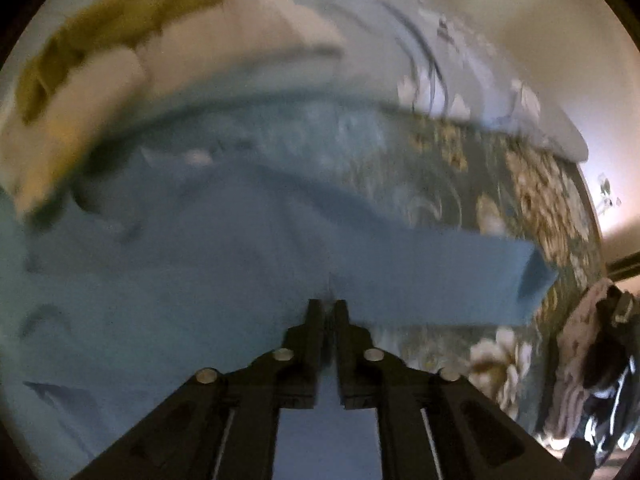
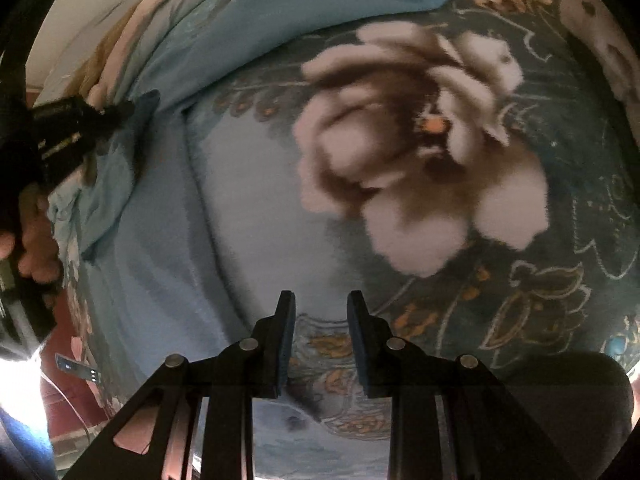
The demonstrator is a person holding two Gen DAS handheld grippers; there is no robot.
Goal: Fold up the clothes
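A blue garment (image 1: 200,260) lies spread over a floral bedspread (image 1: 540,184), with a long strip of it (image 1: 460,276) folded across to the right. My left gripper (image 1: 330,306) points down onto the garment, and only a narrow gap shows between its fingertips, with a cloth edge just ahead of them. In the right wrist view the left gripper (image 2: 120,112) touches a raised fold of the blue garment (image 2: 160,260). My right gripper (image 2: 320,300) is open over the bedspread (image 2: 560,280) at the garment's edge, with nothing between its fingers.
Cream cloth (image 1: 100,80) and olive cloth (image 1: 120,16) are piled beyond the garment. A pale blue sheet (image 1: 360,60) runs to a wall. A person's hand (image 2: 36,240) holds the left gripper. A dark flat item (image 2: 78,368) lies on the red floor.
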